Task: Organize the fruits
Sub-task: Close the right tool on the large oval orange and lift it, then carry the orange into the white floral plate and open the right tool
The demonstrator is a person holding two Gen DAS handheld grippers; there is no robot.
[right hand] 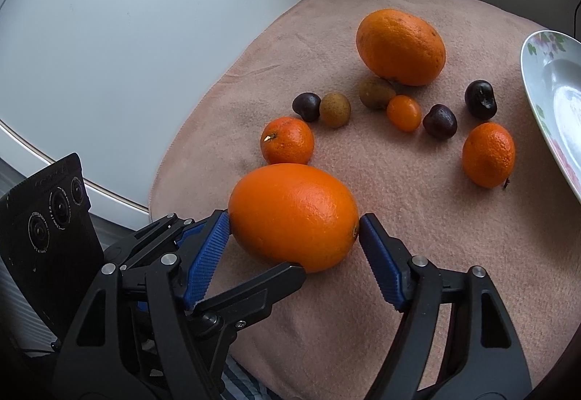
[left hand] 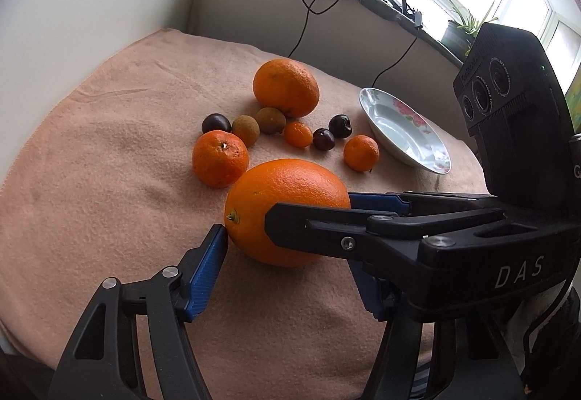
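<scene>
We are clamping the large round orange [right hand: 294, 216] between both black blue-padded grippers, left [left hand: 287, 236] and right [right hand: 294, 222], on the peach cloth [right hand: 417, 236], with bare cloth lying open toward its near edge.

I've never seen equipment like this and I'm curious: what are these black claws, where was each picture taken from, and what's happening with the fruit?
There is no robot here. A person holds a two-finger gripper in each hand, and each carries a wide-angle camera looking along its fingers. One picture comes from the left gripper, the other from the right gripper.

On a pink cloth lie a far orange, two mandarins, a tiny orange fruit, three dark cherries, two brown fruits and an empty flowered plate.

The right gripper's blue pads pinch the near orange. The left gripper's visible pad touches it too.
</scene>
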